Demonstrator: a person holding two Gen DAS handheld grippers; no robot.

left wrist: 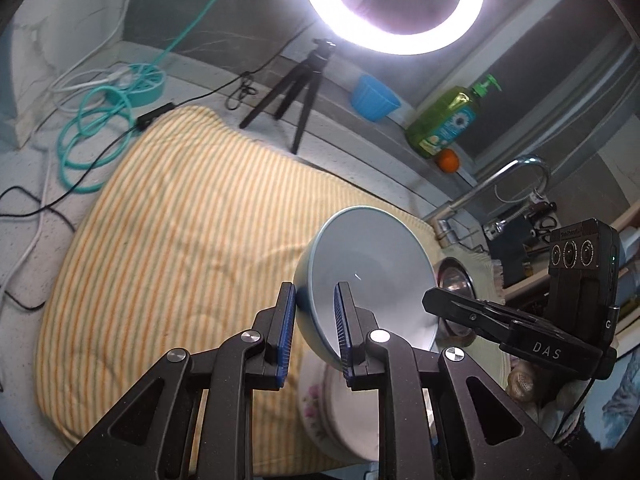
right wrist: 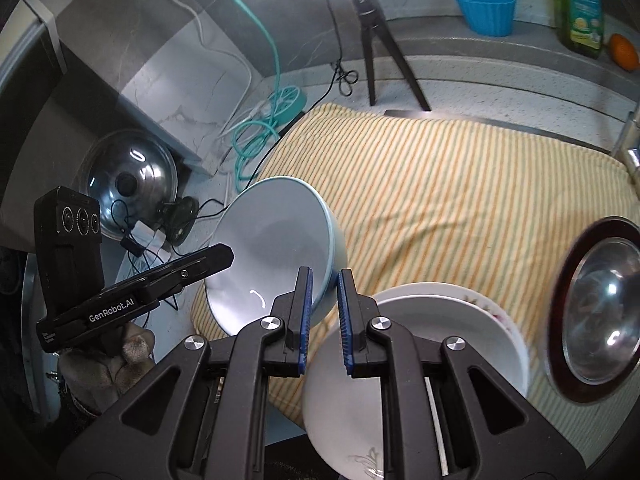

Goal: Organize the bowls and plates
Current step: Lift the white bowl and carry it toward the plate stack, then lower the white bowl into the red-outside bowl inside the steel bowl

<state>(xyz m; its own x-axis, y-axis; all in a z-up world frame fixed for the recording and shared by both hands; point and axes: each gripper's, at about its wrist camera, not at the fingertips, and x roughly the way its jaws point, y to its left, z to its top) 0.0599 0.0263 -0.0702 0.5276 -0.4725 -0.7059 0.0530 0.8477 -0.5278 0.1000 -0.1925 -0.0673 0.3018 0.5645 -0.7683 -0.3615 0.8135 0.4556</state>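
Observation:
A pale blue bowl (left wrist: 372,276) is tilted on its side and held up above the striped towel (left wrist: 180,240). My left gripper (left wrist: 316,332) is shut on its left rim. My right gripper (right wrist: 323,316) is shut on the opposite rim of the same bowl (right wrist: 276,240). Each gripper shows in the other's view: the right gripper (left wrist: 430,300) and the left gripper (right wrist: 228,256). Below the bowl lies a white bowl (right wrist: 340,400) on a floral white plate (right wrist: 460,320); the plate also shows in the left wrist view (left wrist: 316,400). A steel bowl with a dark red rim (right wrist: 600,304) sits to the right.
A black tripod (left wrist: 296,88), a blue cup (left wrist: 374,98), a green soap bottle (left wrist: 448,120) and an orange (left wrist: 447,159) stand along the back ledge. A faucet (left wrist: 508,184) is at right. Teal hose and cables (left wrist: 96,128) lie at left. A steel pot lid (right wrist: 128,180) leans at far left.

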